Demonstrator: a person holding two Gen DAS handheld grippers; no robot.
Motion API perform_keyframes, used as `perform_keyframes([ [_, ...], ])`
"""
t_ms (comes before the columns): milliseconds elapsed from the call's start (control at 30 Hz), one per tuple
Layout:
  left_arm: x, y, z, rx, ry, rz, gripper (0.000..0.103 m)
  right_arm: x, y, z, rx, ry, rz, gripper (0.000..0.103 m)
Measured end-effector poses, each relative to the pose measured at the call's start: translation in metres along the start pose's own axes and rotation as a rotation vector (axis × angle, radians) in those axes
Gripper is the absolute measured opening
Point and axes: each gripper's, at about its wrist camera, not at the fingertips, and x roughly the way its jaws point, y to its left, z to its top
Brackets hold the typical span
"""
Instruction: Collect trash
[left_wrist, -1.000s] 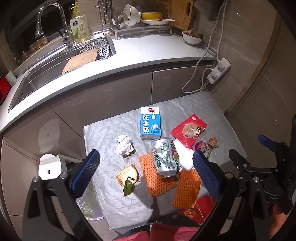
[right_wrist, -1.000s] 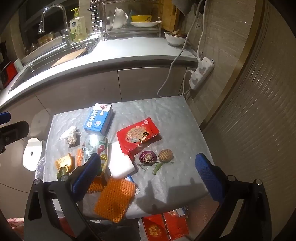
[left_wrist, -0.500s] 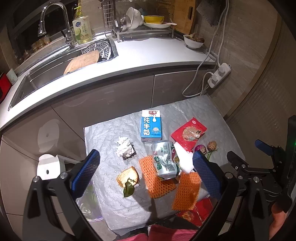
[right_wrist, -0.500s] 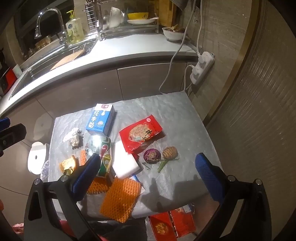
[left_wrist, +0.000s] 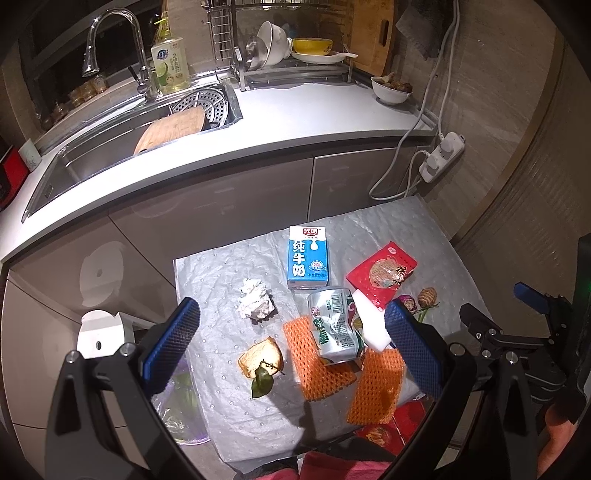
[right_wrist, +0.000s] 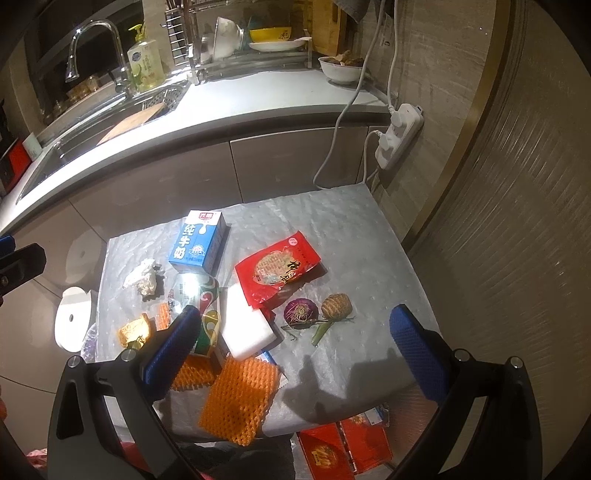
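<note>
Trash lies on a small table covered in grey padded sheet (left_wrist: 221, 273): a blue milk carton (left_wrist: 307, 257), a crushed can (left_wrist: 334, 326), a red snack bag (left_wrist: 382, 273), crumpled tissue (left_wrist: 253, 302), a bread piece with a leaf (left_wrist: 261, 360), orange foam nets (left_wrist: 376, 387), a white sponge (right_wrist: 248, 325), vegetable scraps (right_wrist: 316, 314). My left gripper (left_wrist: 291, 350) is open and empty, above the table's near edge. My right gripper (right_wrist: 295, 350) is open and empty, above the near right part.
A white bin lid (left_wrist: 100, 334) and a clear plastic bag (left_wrist: 177, 410) sit left of the table. Red boxes (right_wrist: 345, 446) lie on the floor below the near edge. Kitchen counter with sink (left_wrist: 110, 147) stands behind. A power strip (right_wrist: 399, 136) hangs on the right wall.
Both grippers have drawn back and risen slightly, so the table looks smaller and further off. Nothing on the table has moved.
</note>
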Motion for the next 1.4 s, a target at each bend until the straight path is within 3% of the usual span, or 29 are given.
perform_keyframes([
  [500, 0.003, 0.001, -0.002, 0.001, 0.005, 0.004, 0.096, 0.003, -0.001, -0.002, 0.017, 0.009, 0.001, 0.101],
  [767, 0.009, -0.006, -0.008, 0.046, -0.004, 0.046, 0.096, 0.01, -0.003, -0.006, 0.021, 0.024, 0.015, 0.101],
  [1000, 0.019, -0.003, -0.012, 0.015, 0.033, 0.022, 0.096, 0.016, -0.006, -0.007, 0.021, 0.025, 0.043, 0.101],
  [1400, 0.029, 0.0, -0.013, -0.051, 0.056, 0.05, 0.096, 0.031, -0.017, 0.003, 0.026, 0.041, 0.074, 0.101],
])
